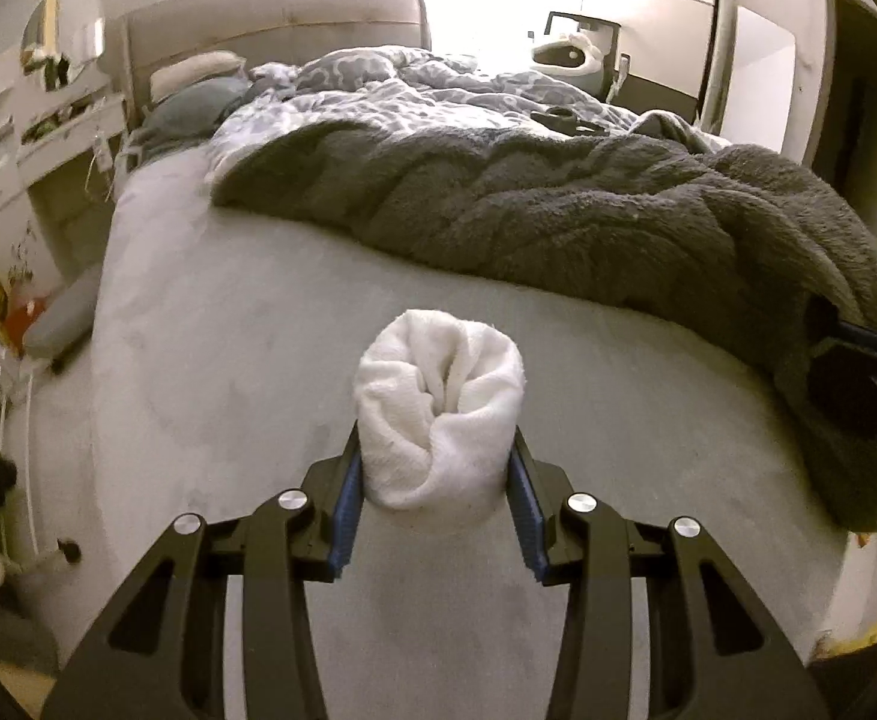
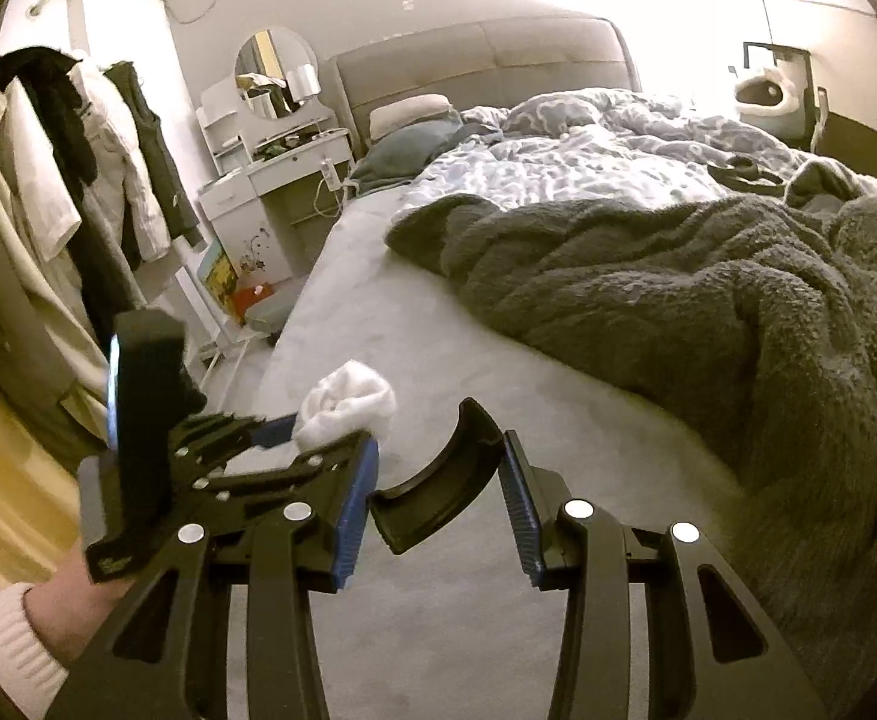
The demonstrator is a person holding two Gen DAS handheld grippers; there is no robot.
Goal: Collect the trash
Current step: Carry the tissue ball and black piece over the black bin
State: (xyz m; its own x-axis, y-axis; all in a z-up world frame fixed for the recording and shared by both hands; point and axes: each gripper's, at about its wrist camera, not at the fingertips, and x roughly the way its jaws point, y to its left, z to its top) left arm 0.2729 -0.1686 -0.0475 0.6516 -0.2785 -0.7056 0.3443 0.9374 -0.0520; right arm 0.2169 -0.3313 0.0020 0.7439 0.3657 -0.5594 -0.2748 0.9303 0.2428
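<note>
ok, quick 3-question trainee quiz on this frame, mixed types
1. True or false: the left gripper is shut on the white rolled towel.
2. What does the right gripper hold? A) a curved black plastic piece B) a bottle C) nothing
3. Fill in: the dark grey fleece blanket lies on the ____.

Key:
1. True; both blue pads press its sides.
2. A; the curved black plastic piece sits between the fingers.
3. Bed.
</note>
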